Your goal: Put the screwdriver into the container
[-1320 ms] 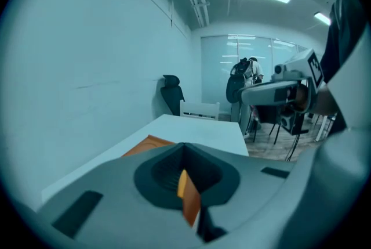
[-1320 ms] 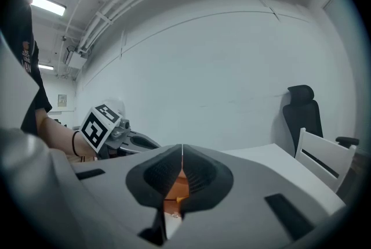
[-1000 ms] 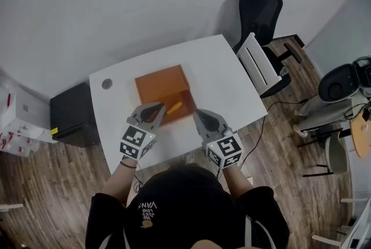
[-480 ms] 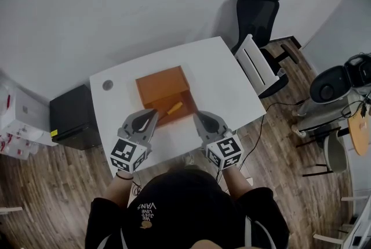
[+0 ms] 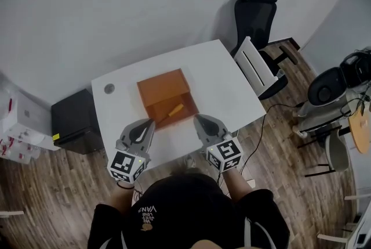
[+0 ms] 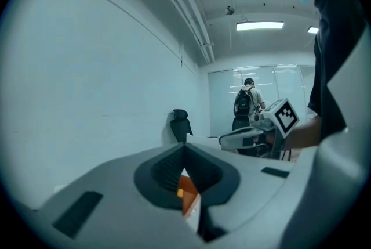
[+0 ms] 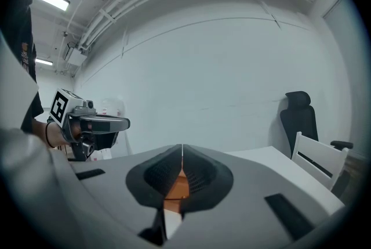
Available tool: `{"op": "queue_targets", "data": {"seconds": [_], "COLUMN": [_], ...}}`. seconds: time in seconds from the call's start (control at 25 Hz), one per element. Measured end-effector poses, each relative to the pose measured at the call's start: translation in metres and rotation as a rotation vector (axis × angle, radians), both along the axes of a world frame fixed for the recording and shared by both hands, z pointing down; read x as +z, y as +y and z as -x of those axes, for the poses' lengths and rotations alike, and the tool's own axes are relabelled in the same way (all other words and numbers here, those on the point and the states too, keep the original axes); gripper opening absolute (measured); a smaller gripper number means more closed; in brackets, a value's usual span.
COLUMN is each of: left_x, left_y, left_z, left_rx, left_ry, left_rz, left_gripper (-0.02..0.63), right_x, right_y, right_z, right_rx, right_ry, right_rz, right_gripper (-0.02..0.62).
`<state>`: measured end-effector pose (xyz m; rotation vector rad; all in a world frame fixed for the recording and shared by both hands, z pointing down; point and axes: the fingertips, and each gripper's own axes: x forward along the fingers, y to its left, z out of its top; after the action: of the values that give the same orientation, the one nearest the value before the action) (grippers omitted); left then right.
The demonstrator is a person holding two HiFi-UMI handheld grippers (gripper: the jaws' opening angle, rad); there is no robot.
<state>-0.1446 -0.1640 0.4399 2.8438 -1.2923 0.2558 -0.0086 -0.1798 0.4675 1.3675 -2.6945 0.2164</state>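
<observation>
In the head view an orange container [image 5: 163,87] stands on the white table [image 5: 223,76]. A screwdriver [image 5: 175,109] with a yellow-orange handle lies in its open near part. My left gripper [image 5: 150,122] is shut and empty, just off the container's near left corner. My right gripper [image 5: 196,119] is shut too, near the container's near right corner, holding nothing. In the left gripper view the jaws meet at the tip [image 6: 184,145], with the orange container [image 6: 187,191] showing below them. The right gripper view shows its closed jaws [image 7: 182,147] and the container [image 7: 176,185] beyond.
A black office chair [image 5: 255,8] and a white chair [image 5: 255,66] stand at the table's right end. A black cabinet [image 5: 73,121] sits on the floor to the left. A grey round grommet [image 5: 109,89] marks the table's far left corner. Equipment crowds the right wall.
My left gripper has drawn back toward the person and to the left, away from the container. The screwdriver stays in the container. The right gripper has kept still.
</observation>
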Motion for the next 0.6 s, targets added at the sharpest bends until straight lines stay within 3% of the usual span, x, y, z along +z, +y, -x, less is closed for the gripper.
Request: {"op": "queue_targets", "data": {"seconds": [0.6], "left_x": [0.012], "left_y": [0.016], "left_z": [0.008], "left_rx": [-0.021], "left_ry": [0.05], "left_rz": [0.023], "left_gripper": [0.014], "right_x": [0.003], "right_y": [0.006], "right_z": [0.005], "right_rx": [0.01], "right_ry": [0.007], "right_rz": [0.001], "right_gripper": [0.012]}}
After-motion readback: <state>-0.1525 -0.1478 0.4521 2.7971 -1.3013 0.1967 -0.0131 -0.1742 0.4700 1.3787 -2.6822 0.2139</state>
